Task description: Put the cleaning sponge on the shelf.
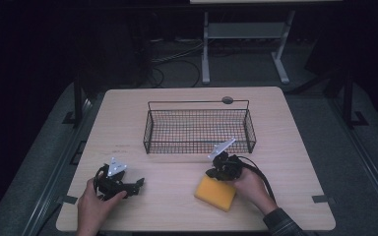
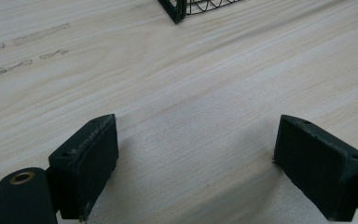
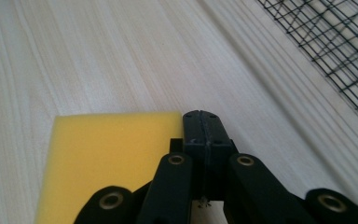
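A yellow sponge point(image 1: 215, 193) lies flat on the wooden table point(image 1: 295, 162) near its front edge, right of centre. My right gripper point(image 1: 210, 173) hovers over the sponge's far edge. In the right gripper view its jaws point(image 3: 204, 122) are pressed together with nothing between them, and the sponge point(image 3: 107, 158) lies just to their left. My left gripper point(image 1: 139, 184) rests low over the table at the front left. Its jaws point(image 2: 196, 140) stand wide apart over bare wood.
A black wire basket point(image 1: 197, 102) stands empty at the middle of the table, behind both grippers; its corner point(image 2: 177, 9) and mesh wall point(image 3: 335, 42) show in the gripper views. Faint marks point(image 2: 37, 35) stain the wood. A white desk frame point(image 1: 205, 49) stands beyond the table.
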`<state>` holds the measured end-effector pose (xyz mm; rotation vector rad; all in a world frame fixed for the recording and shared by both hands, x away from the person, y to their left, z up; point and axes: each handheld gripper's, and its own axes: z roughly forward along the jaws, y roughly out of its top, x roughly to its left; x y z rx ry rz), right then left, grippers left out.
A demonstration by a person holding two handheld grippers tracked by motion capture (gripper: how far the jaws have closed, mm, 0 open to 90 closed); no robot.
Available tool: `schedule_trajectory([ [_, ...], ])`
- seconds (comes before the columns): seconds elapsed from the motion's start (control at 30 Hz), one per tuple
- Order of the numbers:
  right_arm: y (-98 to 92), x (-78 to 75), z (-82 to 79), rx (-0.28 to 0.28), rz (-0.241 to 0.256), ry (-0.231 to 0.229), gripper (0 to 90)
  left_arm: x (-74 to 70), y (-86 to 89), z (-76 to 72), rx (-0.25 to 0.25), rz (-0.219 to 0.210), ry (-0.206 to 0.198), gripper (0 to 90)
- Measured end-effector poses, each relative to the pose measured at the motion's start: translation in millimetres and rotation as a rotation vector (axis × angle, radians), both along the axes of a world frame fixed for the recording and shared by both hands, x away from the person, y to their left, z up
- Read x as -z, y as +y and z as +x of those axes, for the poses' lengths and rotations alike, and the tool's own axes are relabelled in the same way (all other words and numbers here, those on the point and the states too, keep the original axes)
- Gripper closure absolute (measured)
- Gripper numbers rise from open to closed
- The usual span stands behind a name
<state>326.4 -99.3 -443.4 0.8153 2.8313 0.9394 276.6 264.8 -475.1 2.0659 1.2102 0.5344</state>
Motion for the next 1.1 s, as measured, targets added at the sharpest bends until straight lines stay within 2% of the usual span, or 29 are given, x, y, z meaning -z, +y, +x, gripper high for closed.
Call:
schedule_trajectory([
  [0.27, 5.6, -0.5, -1.2, -0.01, -0.02, 0.0, 89.6, 0.0, 0.0, 0.0, 0.0, 0.0, 0.0, 12.8],
  [0.6, -8.7, -8.8, -2.9, 0.027, -0.016, -0.015, 81.9, 0.0, 0.0, 0.0, 0.0, 0.0, 0.0, 12.8],
  [0.73, -17.3, -12.9, -4.3, 0.06, -0.011, -0.023, 66.3, 0.0, 0.0, 0.0, 0.0, 0.0, 0.0, 12.8],
  [0.87, -26.0, -16.2, -5.3, 0.099, -0.013, -0.027, 54.3, 0.0, 0.0, 0.0, 0.0, 0.0, 0.0, 12.8],
  [0.93, -28.2, -16.8, -5.4, 0.103, -0.012, -0.025, 52.1, 0.0, 0.0, 0.0, 0.0, 0.0, 0.0, 12.8],
  [0.97, -32.2, -18.1, -6.4, 0.115, -0.018, -0.025, 45.4, 0.0, 0.0, 0.0, 0.0, 0.0, 0.0, 12.8],
  [1.1, -39.8, -20.3, -10.2, 0.13, -0.021, -0.02, 35.2, 0.0, 0.0, 0.0, 0.0, 0.0, 0.0, 12.8],
])
